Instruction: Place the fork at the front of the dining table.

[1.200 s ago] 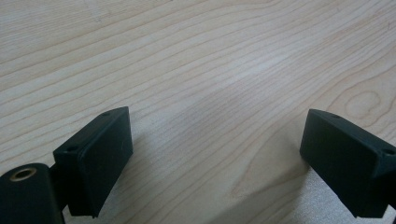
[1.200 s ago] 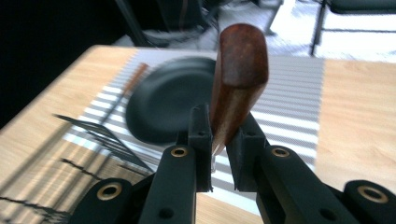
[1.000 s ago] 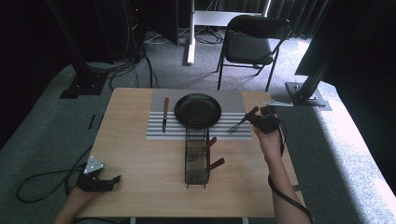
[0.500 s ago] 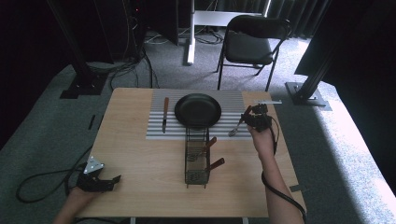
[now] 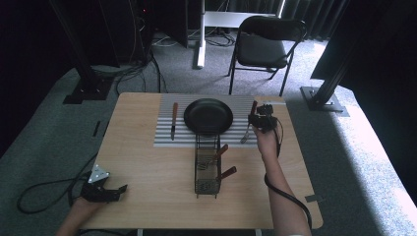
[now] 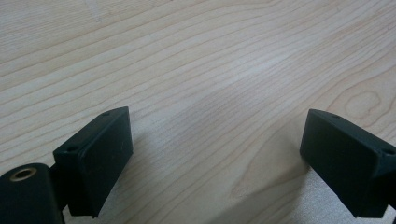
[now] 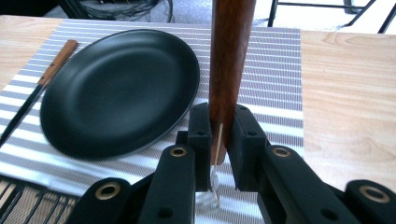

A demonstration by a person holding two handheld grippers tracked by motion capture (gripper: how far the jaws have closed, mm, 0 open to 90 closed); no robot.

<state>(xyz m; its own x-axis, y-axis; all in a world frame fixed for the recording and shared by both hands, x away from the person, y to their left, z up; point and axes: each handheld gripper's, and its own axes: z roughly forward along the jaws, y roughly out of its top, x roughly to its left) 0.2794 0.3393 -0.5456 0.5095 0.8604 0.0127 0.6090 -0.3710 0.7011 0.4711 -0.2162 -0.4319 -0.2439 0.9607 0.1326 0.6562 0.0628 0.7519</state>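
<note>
Here the right gripper [image 7: 218, 140] pinches a fork [image 5: 247, 129] by its brown handle, just to the right of the black plate [image 5: 208, 116] on the striped mat [image 5: 164, 137]. A knife [image 5: 173, 119] lies left of the plate. The left gripper [image 6: 217, 154] rests far from the plate on the bare table [image 5: 142, 172], jaws spread wide.

Pale smooth wood-grain bench [image 6: 224, 70], matt black round plate [image 7: 119, 91] on a ribbed grey-and-white striped placemat [image 7: 275, 60], glossy dark-brown wooden fork handle [image 7: 231, 51] between matt black plastic fingers [image 7: 201, 135], black wire-mesh metal cutlery caddy [image 5: 206, 164].
</note>
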